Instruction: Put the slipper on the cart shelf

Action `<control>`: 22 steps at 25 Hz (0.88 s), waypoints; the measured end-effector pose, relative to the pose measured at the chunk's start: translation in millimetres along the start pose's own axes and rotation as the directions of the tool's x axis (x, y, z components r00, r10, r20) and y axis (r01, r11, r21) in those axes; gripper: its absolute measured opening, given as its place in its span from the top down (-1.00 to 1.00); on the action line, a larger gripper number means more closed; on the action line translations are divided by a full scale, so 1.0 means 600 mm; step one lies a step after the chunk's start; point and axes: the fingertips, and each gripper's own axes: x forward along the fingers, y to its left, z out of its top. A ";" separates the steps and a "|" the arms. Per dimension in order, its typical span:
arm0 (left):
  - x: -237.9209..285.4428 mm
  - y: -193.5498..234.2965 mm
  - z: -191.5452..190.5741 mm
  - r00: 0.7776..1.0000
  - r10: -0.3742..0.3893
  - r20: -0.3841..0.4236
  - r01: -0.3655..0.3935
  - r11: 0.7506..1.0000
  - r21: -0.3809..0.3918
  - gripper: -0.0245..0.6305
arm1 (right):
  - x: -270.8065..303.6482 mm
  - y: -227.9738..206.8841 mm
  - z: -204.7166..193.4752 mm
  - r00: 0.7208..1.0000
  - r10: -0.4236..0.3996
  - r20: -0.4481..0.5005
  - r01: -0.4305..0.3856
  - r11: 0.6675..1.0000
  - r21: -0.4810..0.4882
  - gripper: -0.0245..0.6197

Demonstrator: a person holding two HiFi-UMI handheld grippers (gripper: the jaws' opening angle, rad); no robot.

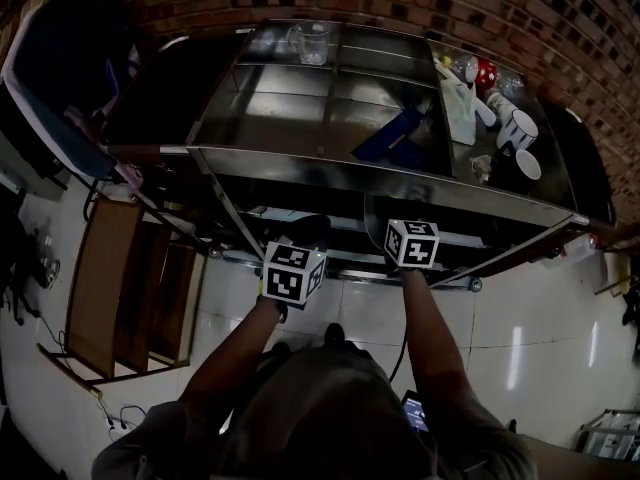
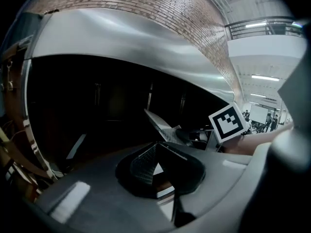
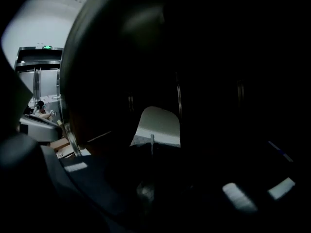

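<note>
Under the cart shelf [image 1: 330, 168], left hand-held gripper [image 2: 155, 147], right hand-held gripper [image 3: 152, 142], jaws closed.

No legible text anywhere.

The cart [image 1: 285, 103] is bare steel, bright and smooth, throwing back light along its front edge. Behind it the wall [image 1: 560, 18] is rough red brick. The floor [image 1: 540, 318] is glossy pale tile. Wood frames [image 1: 100, 278] look matt brown. The mugs [image 1: 515, 130] are shiny white, the jug [image 1: 312, 40] clear glass. The slipper [image 1: 388, 136] looks a dull, matt blue.
</note>
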 end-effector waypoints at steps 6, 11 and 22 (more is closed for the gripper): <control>0.008 0.009 0.013 0.999 0.038 0.004 -0.038 0.999 0.006 0.90 | 0.053 -0.027 -0.003 1.000 -0.012 -0.002 0.012 1.000 0.016 0.87; 0.006 0.011 0.016 0.999 0.050 0.002 -0.050 0.999 0.020 0.90 | 0.068 -0.027 -0.016 1.000 -0.007 0.015 0.006 1.000 0.027 0.86; -0.010 0.015 0.022 0.999 0.040 0.004 -0.041 0.999 0.032 0.90 | 0.046 -0.008 0.004 0.997 0.019 0.071 -0.022 0.999 0.030 0.53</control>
